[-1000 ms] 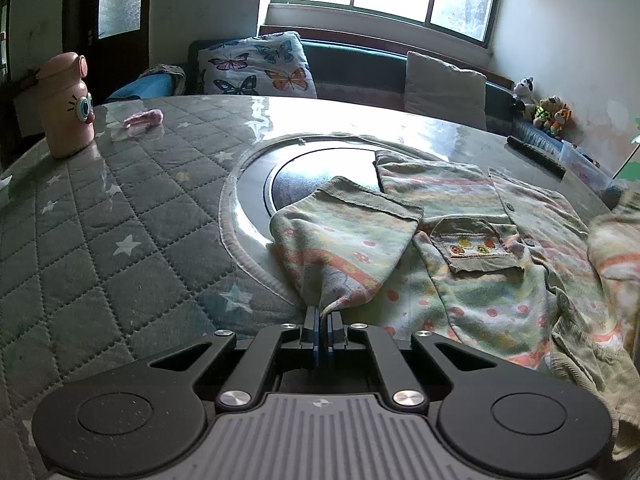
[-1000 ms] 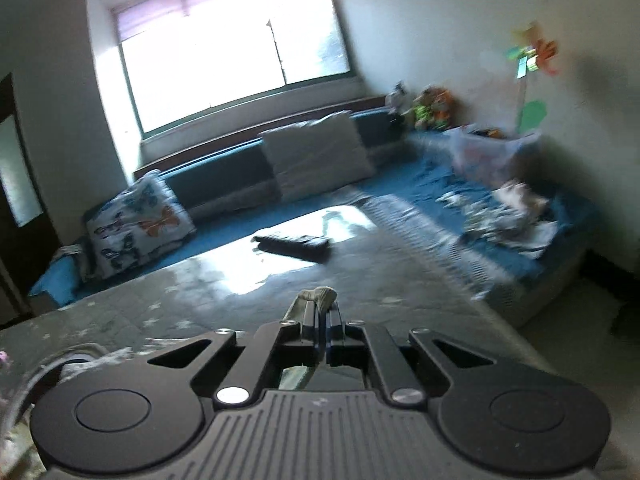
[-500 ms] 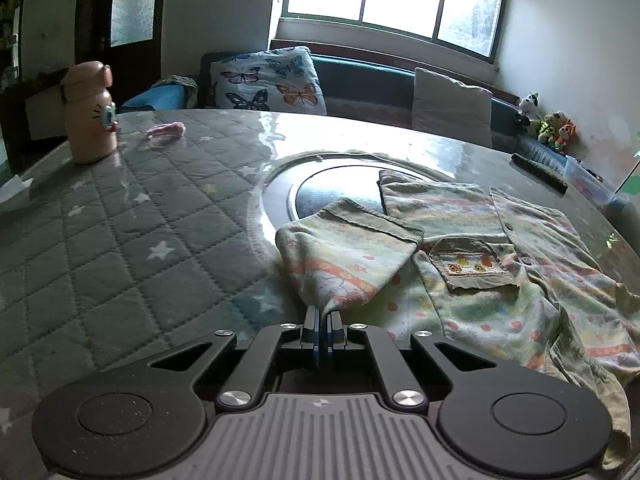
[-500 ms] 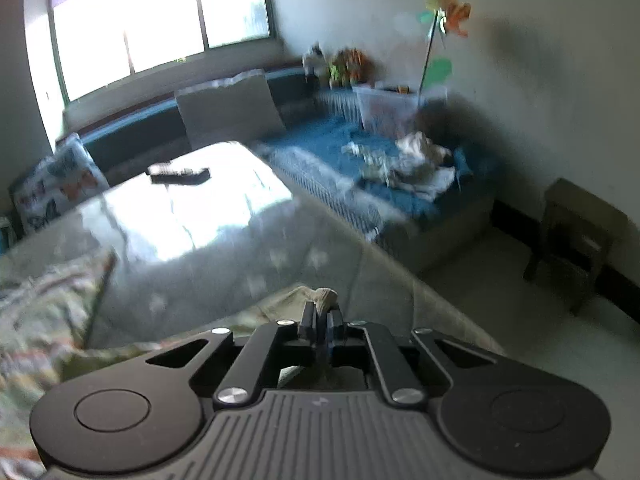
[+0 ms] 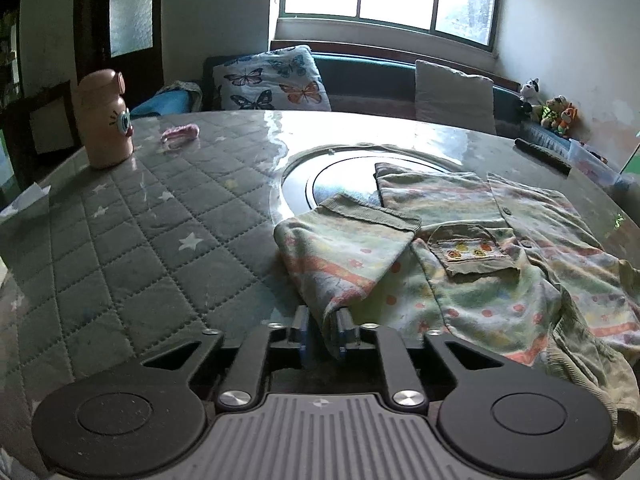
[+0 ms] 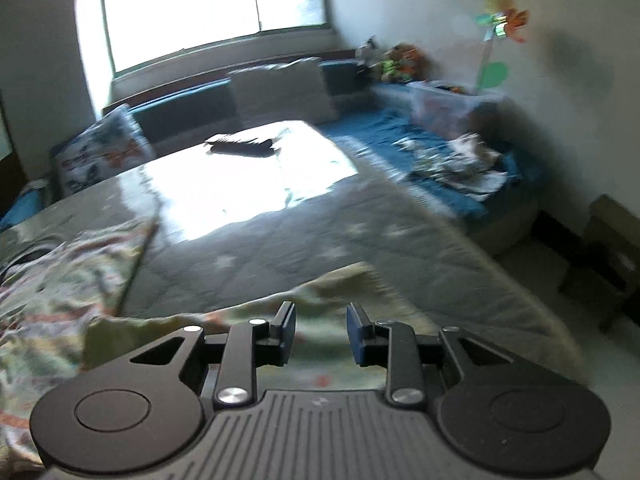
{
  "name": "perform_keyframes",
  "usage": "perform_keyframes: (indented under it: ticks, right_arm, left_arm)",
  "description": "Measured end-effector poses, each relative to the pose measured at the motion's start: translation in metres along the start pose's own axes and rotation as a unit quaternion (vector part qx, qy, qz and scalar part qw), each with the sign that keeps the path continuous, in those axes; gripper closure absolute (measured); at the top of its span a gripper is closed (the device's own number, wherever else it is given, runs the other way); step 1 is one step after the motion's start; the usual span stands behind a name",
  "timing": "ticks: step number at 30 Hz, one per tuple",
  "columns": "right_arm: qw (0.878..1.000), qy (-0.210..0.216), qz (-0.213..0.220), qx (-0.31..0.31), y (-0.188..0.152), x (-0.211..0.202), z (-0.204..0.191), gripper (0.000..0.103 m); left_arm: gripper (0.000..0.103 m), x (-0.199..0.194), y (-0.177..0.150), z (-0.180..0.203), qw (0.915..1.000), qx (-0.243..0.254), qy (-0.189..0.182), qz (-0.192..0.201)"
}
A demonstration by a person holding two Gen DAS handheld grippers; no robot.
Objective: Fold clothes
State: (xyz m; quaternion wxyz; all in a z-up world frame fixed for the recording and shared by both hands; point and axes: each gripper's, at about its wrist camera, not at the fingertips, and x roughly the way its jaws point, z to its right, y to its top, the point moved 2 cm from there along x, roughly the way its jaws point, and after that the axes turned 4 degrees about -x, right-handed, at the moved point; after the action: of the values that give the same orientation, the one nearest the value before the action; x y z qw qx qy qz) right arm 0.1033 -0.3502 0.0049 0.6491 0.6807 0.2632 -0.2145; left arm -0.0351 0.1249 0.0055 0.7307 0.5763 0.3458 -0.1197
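Step in hand, as a judgement: sleeve fold on the pastel striped, dotted button shirt, which lies flat on the grey quilted star-print table cover.

Left gripper: narrow gap, cloth bunched between its 2 fingers, loose.

Right gripper: wide apart, nothing held, hem just below.

Advice: back out level, no snagging.

The left tongs and right tongs look alike: matte black linkage arms with silver screw heads, two round black discs at the outer corners, a grey ribbed plate in the middle bearing a small cross mark, and blue-edged fingertip pads.
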Motion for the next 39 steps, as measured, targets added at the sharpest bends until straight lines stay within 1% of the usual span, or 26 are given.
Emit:
perform_keyframes:
  ticks: [1,5,9,10,13,14,18,19,23,25,32,39]
  right_arm:
    - [1.000,0.004,-0.003,-0.004,-0.001,0.004,-0.005,0.075]
    - [1.000,0.018,-0.012,-0.017,-0.004,0.021,-0.022,0.074]
    - [1.000,0.016,-0.008,-0.026,-0.002,0.031,-0.022,0.073]
    - [0.999,0.013,-0.006,-0.032,-0.001,0.034,-0.022,0.070]
    - [0.999,0.002,0.000,-0.047,0.002,0.042,-0.021,0.065]
    - [0.999,0.001,0.001,-0.046,0.003,0.043,-0.020,0.065]
    - [0.999,0.009,0.001,-0.033,0.004,0.038,-0.020,0.065]
    - [0.999,0.018,0.004,-0.035,0.002,0.033,-0.023,0.065]
    - [0.998,0.031,-0.005,-0.053,-0.006,0.028,-0.031,0.065]
    - [0.998,0.025,-0.005,-0.059,-0.009,0.031,-0.032,0.063]
    - [0.999,0.018,0.001,-0.039,-0.001,0.041,-0.025,0.059]
    - [0.999,0.017,0.005,-0.044,-0.001,0.044,-0.026,0.051]
  left_arm:
    - [0.074,-0.001,0.001,-0.001,1.0000,0.002,0.001,0.002]
    - [0.071,-0.005,0.003,-0.003,0.9999,0.010,0.006,0.009]
    - [0.070,-0.007,0.006,-0.003,0.9998,0.012,0.009,0.013]
    - [0.070,-0.007,0.007,-0.003,0.9998,0.013,0.009,0.014]
    - [0.070,-0.006,0.009,0.001,0.9997,0.021,0.003,0.016]
    - [0.070,-0.005,0.010,0.003,0.9996,0.025,0.001,0.016]
    - [0.070,0.001,0.014,0.013,0.9990,0.041,-0.008,0.014]
    - [0.070,0.003,0.015,0.016,0.9988,0.045,-0.011,0.013]
    - [0.070,0.017,0.019,0.029,0.9972,0.071,-0.021,0.007]
    - [0.070,0.025,0.021,0.036,0.9960,0.085,-0.025,0.003]
    - [0.070,0.059,0.032,0.060,0.9927,0.116,-0.032,-0.011]
    - [0.070,0.093,0.043,0.077,0.9898,0.138,-0.030,-0.023]
